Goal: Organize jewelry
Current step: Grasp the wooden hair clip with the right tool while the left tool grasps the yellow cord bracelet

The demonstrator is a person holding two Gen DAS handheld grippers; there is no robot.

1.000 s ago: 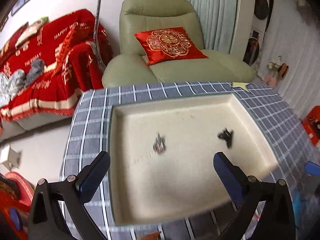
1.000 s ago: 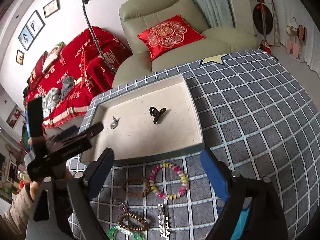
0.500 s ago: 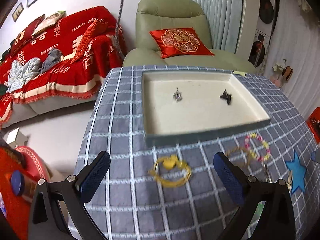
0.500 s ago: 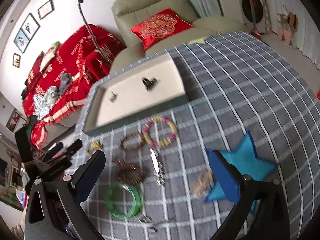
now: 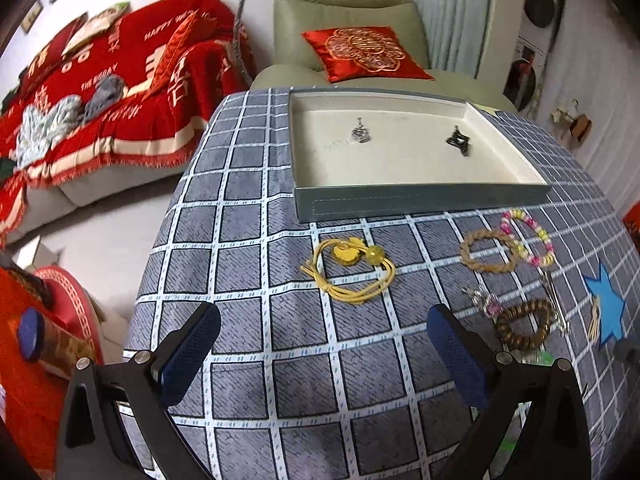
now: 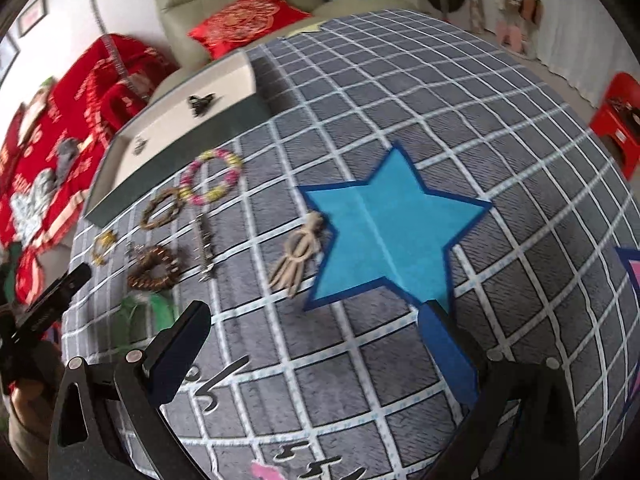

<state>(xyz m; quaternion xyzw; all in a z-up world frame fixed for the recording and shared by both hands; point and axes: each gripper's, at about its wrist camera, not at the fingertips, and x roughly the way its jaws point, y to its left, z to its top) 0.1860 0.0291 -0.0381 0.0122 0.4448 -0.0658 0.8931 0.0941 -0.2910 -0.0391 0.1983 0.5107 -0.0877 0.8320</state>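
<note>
A cream-lined tray [image 5: 420, 202] holds a silver pendant [image 5: 361, 132] and a black hair claw [image 5: 459, 142]. In front of it on the checked cloth lie a yellow cord bracelet [image 5: 352, 268], a braided tan bracelet [image 5: 486, 250], a pink-yellow bead bracelet [image 5: 528, 236] and a brown bead bracelet [image 5: 524, 324]. My left gripper [image 5: 320, 344] is open and empty, above the cloth just short of the yellow bracelet. My right gripper [image 6: 316, 344] is open and empty, near a beige hair clip [image 6: 300, 252] and a blue star [image 6: 388, 232]. A green bangle [image 6: 144, 312] lies by its left finger.
A silver hair pin [image 6: 206, 248] lies between the bracelets and the beige clip. The table edge drops off at the left [image 5: 160, 240]. A green armchair [image 5: 344, 8] with a red cushion stands behind the tray. A red-draped sofa [image 5: 100, 92] is at the left.
Both grippers have pulled back from the tray toward the near side of the table. The left now looks at the yellow bracelet; the right has swung right over the blue star.
</note>
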